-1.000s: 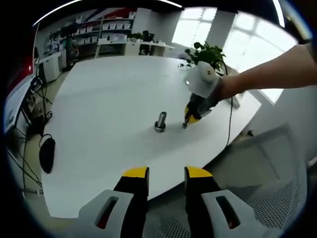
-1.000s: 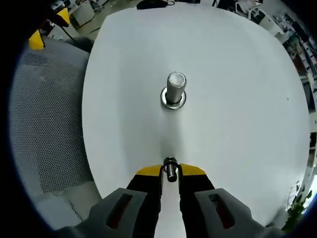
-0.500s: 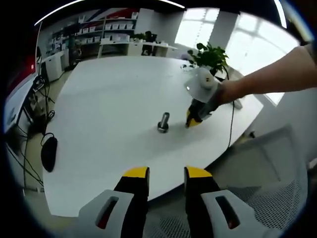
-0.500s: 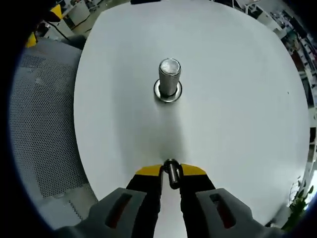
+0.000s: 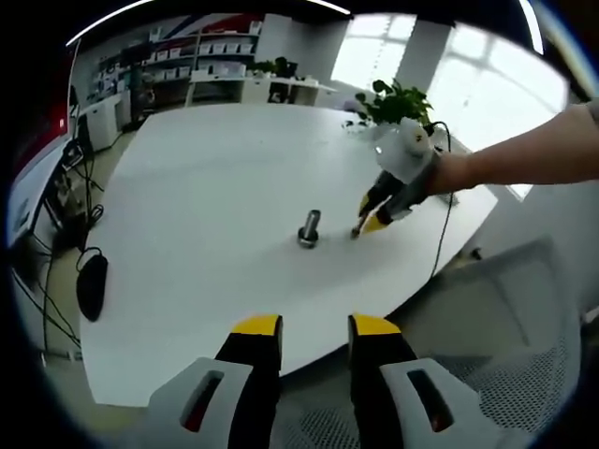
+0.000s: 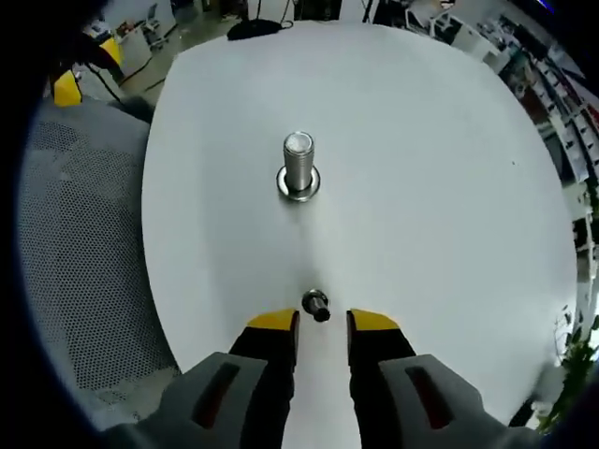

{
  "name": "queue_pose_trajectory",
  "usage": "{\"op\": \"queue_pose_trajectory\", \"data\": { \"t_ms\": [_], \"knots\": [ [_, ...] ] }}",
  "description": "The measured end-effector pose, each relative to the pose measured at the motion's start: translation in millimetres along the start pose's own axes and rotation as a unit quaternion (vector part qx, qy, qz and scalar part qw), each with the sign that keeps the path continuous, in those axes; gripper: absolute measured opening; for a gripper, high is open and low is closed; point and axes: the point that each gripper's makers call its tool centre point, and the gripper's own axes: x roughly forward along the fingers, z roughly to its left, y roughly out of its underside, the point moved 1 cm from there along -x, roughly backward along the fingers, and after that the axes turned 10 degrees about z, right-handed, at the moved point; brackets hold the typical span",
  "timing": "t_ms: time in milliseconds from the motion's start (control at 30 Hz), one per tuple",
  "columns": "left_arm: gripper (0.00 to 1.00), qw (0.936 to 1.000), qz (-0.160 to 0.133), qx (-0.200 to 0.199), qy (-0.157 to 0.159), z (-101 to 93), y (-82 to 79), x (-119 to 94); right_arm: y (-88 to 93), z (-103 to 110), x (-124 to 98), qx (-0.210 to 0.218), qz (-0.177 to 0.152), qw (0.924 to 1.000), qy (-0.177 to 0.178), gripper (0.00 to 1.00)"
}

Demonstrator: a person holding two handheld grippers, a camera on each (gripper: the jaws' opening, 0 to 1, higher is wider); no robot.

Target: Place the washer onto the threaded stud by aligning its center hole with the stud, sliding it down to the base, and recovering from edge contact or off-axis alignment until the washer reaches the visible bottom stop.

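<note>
The threaded stud (image 6: 299, 164) stands upright on its round base flange on the white table (image 6: 449, 187). A small metal washer (image 6: 315, 304) lies on the table just ahead of my right gripper (image 6: 323, 321), between its yellow fingertips and clear of both; that gripper is open. In the left gripper view the stud (image 5: 309, 226) is at mid-table, and the right gripper (image 5: 365, 226), held by a hand from the right, sits low just right of it. My left gripper (image 5: 315, 327) hangs open off the table's near edge, nothing in it.
A black mouse (image 5: 91, 288) lies near the table's left edge. A potted plant (image 5: 398, 101) and a cable (image 5: 437, 234) are at the far right edge. A mesh chair (image 6: 84, 271) stands beside the table.
My right gripper has opened and let go of the washer, which now rests on the table. It has also drawn back, so the stud looks farther away. The left gripper stays put.
</note>
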Motion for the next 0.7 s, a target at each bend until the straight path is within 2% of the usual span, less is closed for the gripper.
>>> {"op": "queue_pose_trajectory", "data": {
  "t_ms": [100, 233, 333, 433, 600, 700],
  "knots": [
    [0.26, 1.0000, -0.003, 0.000, 0.000, -0.3, 0.0, -1, 9.0, -3, -9, 0.024, -0.022, 0.9994, 0.012, 0.24],
    [0.27, 0.9999, -0.009, -0.002, 0.005, -1.6, -2.5, -1, 22.4, -10, -27, 0.104, -0.070, 0.9919, 0.019, 0.24],
    [0.27, 0.9997, -0.021, -0.009, 0.009, -1.8, -6.1, -3, 30.4, -11, -46, 0.168, -0.120, 0.9783, 0.018, 0.24],
    [0.27, 0.9997, -0.018, -0.005, 0.012, -3.4, -5.5, -2, 38.0, -9, -66, 0.201, -0.159, 0.9662, 0.027, 0.24],
    [0.27, 0.9996, -0.026, -0.003, 0.014, -4.8, -7.4, -3, 57.8, -1, -94, 0.240, -0.189, 0.9512, 0.041, 0.26],
    [0.27, 0.9993, -0.033, -0.005, 0.016, -5.0, -9.7, -4, 69.9, 2, -111, 0.285, -0.211, 0.9338, 0.049, 0.26]
  ]
}}
